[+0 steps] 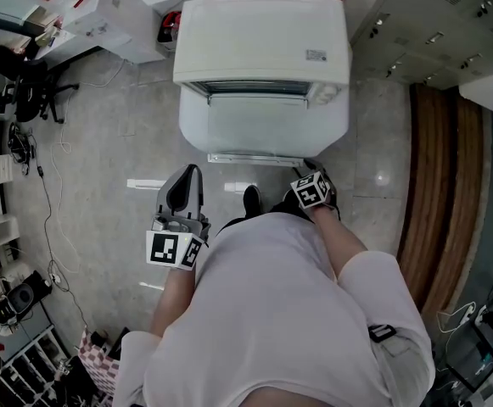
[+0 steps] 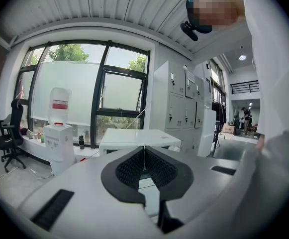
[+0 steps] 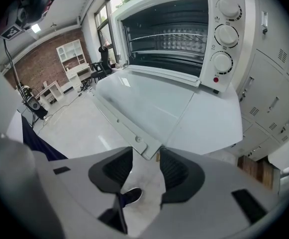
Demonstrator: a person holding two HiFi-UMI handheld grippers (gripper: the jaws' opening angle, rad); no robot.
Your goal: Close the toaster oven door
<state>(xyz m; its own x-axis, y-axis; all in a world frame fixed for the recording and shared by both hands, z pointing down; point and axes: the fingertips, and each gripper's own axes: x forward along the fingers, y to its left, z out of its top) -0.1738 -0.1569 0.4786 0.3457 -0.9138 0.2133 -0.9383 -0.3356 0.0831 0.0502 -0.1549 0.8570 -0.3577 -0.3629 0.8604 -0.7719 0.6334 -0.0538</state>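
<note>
The white toaster oven stands in front of me with its glass door folded down flat. In the right gripper view the oven cavity is open, and three knobs run down its right side. My right gripper is at the right end of the door's front edge. Its jaws are open, with the corner of the door's handle bar between the tips. My left gripper hangs left of the door, clear of it and shut on nothing. It looks across the oven's white top.
Grey lockers stand to the right of the oven. A water dispenser and an office chair are at the left by the windows. Cables trail on the floor at the left. My shoe is below the door's edge.
</note>
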